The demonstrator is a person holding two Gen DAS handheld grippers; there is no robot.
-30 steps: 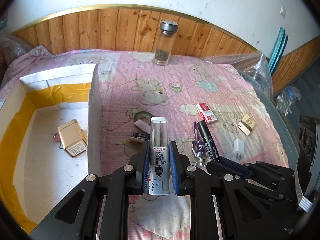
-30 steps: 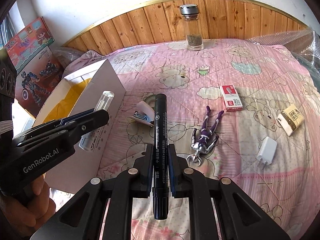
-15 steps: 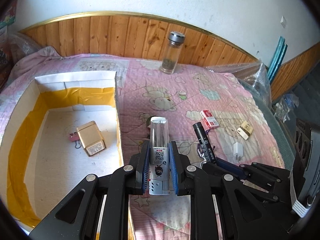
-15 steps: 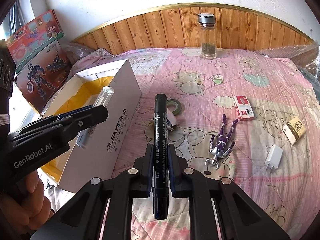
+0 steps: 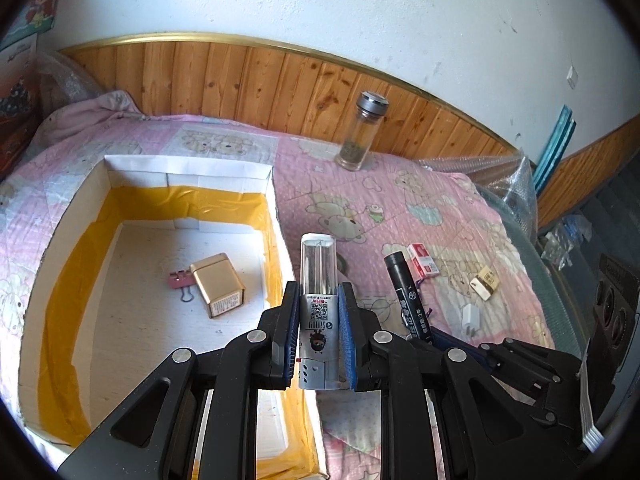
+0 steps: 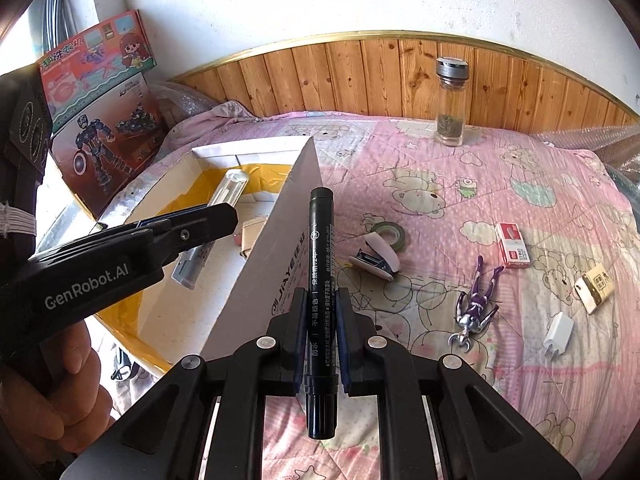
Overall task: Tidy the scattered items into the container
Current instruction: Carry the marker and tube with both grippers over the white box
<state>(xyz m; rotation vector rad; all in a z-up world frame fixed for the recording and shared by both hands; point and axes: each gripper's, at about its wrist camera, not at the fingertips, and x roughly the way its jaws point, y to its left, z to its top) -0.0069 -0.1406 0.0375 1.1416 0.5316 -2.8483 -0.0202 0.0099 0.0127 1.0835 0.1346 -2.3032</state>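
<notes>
On the pink bed (image 5: 420,208), left side: white box (image 5: 188,168), open-topped, holding gold tin (image 5: 218,290) and pink clip (image 5: 181,280). Above its right wall, left gripper (image 5: 319,316) pinching clear-capped tube (image 5: 319,280). Just right, right gripper (image 6: 322,320) clamping black marker (image 6: 319,264). Farther right, scattered: stapler (image 6: 376,258), tape roll (image 6: 390,234), purple figure (image 6: 476,304), red packet (image 6: 513,245), white charger (image 6: 558,330).

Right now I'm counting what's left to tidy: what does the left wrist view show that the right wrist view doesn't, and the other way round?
Only the left wrist view: the box floor with the pink binder clip and all of the gold tin.

Only the right wrist view: the purple figure, the stapler, the whole green tape roll.

Both: the left claw shut on the clear-capped tube, the right claw shut on the black marker, the glass jar, red packet, white charger.
</notes>
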